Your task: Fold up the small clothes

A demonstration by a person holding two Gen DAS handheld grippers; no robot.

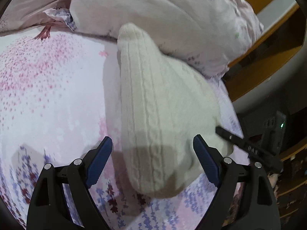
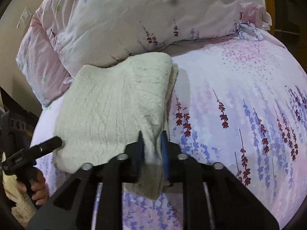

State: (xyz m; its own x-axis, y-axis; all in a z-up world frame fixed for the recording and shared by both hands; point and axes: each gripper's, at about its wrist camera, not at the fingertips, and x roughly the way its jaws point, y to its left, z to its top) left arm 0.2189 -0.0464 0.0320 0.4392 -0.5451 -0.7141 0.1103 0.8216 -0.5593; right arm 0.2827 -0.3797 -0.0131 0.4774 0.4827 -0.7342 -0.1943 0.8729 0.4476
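A cream cable-knit garment [image 1: 157,111] lies folded on the floral bed sheet [image 1: 48,99]. My left gripper [image 1: 152,143] is open, its blue pads on either side of the garment's near end, just above it. In the right wrist view the same garment [image 2: 107,115] lies left of centre, and my right gripper [image 2: 152,140] is shut on its near right corner, a fold of knit pinched between the pads. The left gripper's finger [image 2: 48,143] shows at the garment's left edge, and the right gripper's finger [image 1: 245,143] shows in the left wrist view.
A rumpled floral duvet [image 2: 134,19] is heaped at the back of the bed, touching the garment's far edge. A wooden bed frame [image 1: 268,44] and dark shelving stand beyond the bed's edge. The sheet [image 2: 239,105] spreads to the right.
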